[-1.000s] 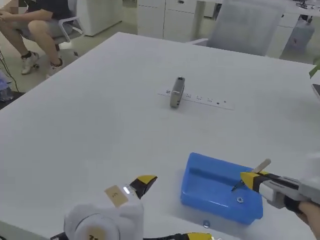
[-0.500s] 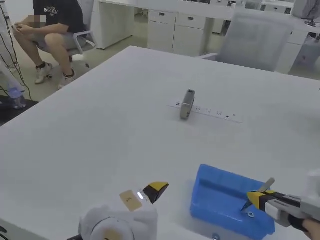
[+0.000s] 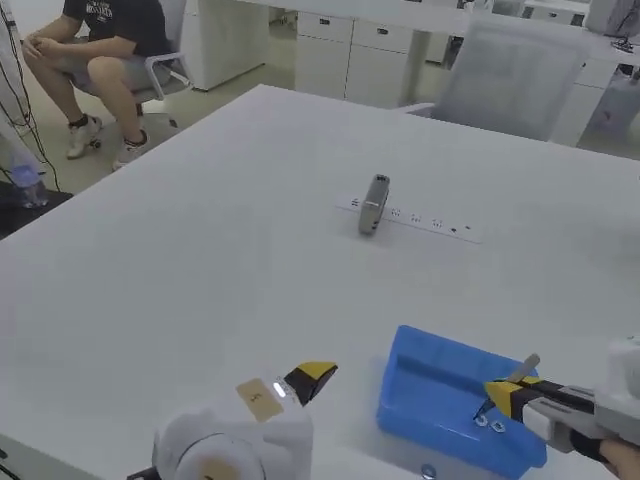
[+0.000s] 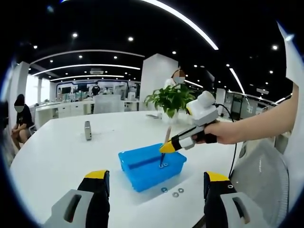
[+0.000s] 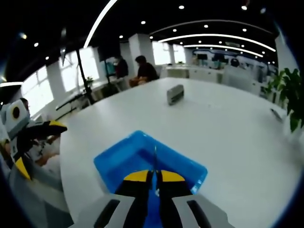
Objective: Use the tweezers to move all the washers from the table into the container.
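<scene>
**Right tool clamped on the tweezers, points down in the blue container**

The right tool [image 5: 154, 177] has its yellow-tipped jaws pressed almost together on the slim metal tweezers [image 5: 155, 159], which run out from between them toward 12 o'clock in the right gripper view. The tweezer points dip inside the blue rectangular plastic container [image 3: 430, 365], near its 4 o'clock corner in the head view. The left tool [image 4: 156, 177] stands wide open with nothing between its jaws, off the container's 9 o'clock side.

In the right gripper view the tweezers read only as a thin dark line, and their points blur into the blue floor. It cannot be made out whether they pinch or touch anything. In the head view the bottom edge cuts off one jaw of the left tool, and the right tool's body runs off at 3 o'clock.

Two small metal ring washers [image 3: 490, 424] lie on the container floor just beside the tweezer points, at about 6 o'clock of them. In the left gripper view, three more washers [image 4: 173, 192] lie on the white tabletop [image 3: 200, 260]. They sit just outside the container's near wall, at about 5 o'clock of the points and between the left tool's spread jaws.
</scene>
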A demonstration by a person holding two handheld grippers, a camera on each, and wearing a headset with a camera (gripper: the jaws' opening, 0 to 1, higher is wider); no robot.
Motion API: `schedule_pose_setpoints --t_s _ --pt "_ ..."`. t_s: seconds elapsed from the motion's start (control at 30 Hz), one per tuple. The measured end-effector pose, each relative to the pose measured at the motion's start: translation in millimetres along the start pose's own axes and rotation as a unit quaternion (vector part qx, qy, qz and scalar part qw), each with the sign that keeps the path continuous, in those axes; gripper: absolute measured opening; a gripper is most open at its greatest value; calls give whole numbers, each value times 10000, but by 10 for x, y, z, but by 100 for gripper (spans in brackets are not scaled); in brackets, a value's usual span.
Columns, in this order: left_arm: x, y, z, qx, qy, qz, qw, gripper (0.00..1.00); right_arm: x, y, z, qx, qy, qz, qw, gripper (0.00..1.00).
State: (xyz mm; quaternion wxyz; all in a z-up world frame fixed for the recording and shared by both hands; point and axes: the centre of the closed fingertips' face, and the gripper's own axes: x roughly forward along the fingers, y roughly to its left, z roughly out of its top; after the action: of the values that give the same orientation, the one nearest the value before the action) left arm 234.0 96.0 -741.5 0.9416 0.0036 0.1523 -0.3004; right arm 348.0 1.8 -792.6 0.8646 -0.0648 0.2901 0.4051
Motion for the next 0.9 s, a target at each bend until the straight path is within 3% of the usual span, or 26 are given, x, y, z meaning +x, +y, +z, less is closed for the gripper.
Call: schedule_pose_setpoints --t_s 0.27,0.43,0.73,0.9 --pt "13 -28 -18 19 58 -68 10000 83 -242 259 263 14 -412 212 9989 3" --pt "15 -51 -18 19 65 -121 9999 83 -358 411 291 31 -511 426 9978 3" --pt "12 -59 -30 24 89 -137 9999 82 -389 590 -14 304 -242 667 9970 3" --pt "13 -65 -42 40 123 -155 9998 82 -344 654 -278 376 29 732 9966 3"
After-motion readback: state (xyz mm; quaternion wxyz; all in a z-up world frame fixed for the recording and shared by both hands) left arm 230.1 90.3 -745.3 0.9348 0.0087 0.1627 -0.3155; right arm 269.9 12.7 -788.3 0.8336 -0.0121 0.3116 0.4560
